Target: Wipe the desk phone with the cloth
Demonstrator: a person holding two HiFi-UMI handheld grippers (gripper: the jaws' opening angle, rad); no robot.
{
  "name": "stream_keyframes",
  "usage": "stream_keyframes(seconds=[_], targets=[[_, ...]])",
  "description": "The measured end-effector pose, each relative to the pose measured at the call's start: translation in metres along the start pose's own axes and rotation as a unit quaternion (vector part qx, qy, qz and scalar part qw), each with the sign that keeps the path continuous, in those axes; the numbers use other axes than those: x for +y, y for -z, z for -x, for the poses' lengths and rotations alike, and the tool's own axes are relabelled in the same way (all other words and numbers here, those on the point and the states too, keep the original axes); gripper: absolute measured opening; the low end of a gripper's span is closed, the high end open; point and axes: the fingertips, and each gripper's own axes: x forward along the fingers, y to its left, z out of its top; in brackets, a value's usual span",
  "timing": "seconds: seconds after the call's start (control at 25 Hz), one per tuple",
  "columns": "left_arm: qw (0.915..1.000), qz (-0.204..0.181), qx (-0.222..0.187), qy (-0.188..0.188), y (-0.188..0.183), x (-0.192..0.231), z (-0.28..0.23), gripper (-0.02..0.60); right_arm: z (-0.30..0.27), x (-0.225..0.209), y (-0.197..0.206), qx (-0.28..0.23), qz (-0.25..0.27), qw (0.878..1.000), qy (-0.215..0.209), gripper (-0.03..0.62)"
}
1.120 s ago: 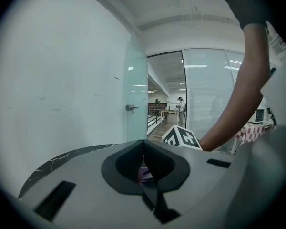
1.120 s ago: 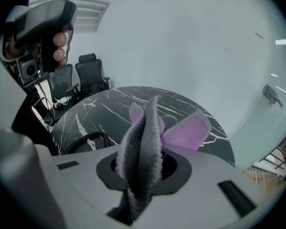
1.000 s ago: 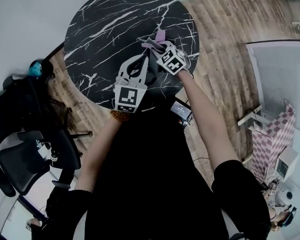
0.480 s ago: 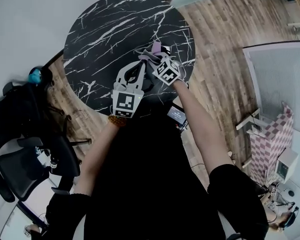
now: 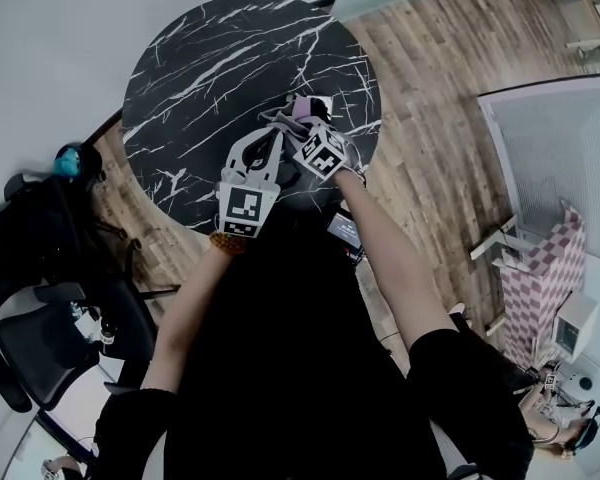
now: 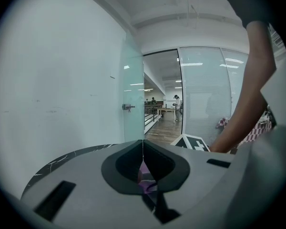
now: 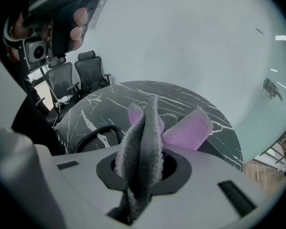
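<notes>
Right gripper [image 7: 142, 165] clenched on cloth [image 7: 186, 128] | left gripper [image 6: 143, 148] jaws together | coiled cord [image 7: 91, 134] lower left, right gripper view only

Two grippers [image 5: 276, 134] [image 5: 302, 128], one cloth [image 7: 138, 147], perhaps two chairs [image 7: 62, 80] [image 7: 92, 68]

A fleecy cloth [image 7: 142, 142], grey on one face and lilac on the other, stands soft and nappy against the matt grey plastic of the right gripper [image 7: 143, 168]. Below lie a smooth, black, white-veined marble-look table [image 5: 200, 78] and a wood-plank floor [image 5: 430, 118].
</notes>
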Motion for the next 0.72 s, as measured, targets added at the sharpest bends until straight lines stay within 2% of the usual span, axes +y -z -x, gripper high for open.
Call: stream_keyframes(seconds=[0.72], targets=[[0.9996, -0.006, 0.019, 0.020, 0.010, -0.008, 0.002, 0.017, -0.005, 0.024, 0.010, 0.006, -0.007, 1.000, -0.011, 0.069]])
